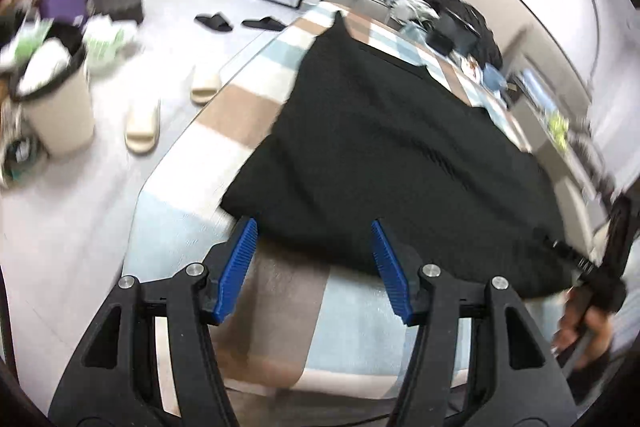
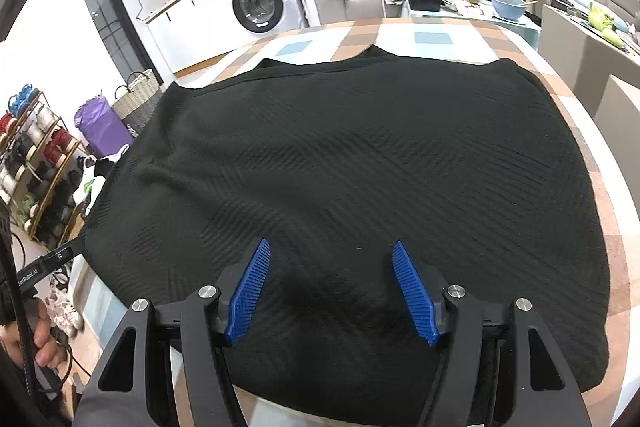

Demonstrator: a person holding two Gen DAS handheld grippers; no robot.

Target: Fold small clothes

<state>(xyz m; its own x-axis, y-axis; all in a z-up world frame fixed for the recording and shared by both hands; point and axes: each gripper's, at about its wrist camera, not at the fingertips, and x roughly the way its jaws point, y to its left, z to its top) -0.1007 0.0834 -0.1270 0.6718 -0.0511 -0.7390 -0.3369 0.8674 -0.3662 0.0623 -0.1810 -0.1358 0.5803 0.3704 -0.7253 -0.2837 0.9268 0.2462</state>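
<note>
Left wrist view: the left gripper (image 1: pixel 314 269) stands with its 2 blue pads (image 1: pixel 236 267) well apart and nothing between them; it hangs over the near edge of a black knitted garment (image 1: pixel 384 155), whose hem lies just ahead of the fingertips on the checked tablecloth (image 1: pixel 248 115). The garment is spread on the table and reaches toward the far edge. At the right margin a hand (image 1: pixel 588 327) holds the other tool beside the garment's corner. The picture is smeared, so fine detail of the hem cannot be told. Right wrist view: the right gripper (image 2: pixel 331 291) is likewise parted about halfway and empty, its pads hovering directly over the near part of the black knitted garment (image 2: pixel 352 155), which fills the view and lies nearly flat with shallow wrinkles at its left side, where it overhangs the table edge. Judgement: the ribbed knit looks soft, limp and light, not slippery and not fragile; it will sag and drape when lifted, so a pinch at a hem edge or corner, through both layers, seems the soundest hold.
</note>
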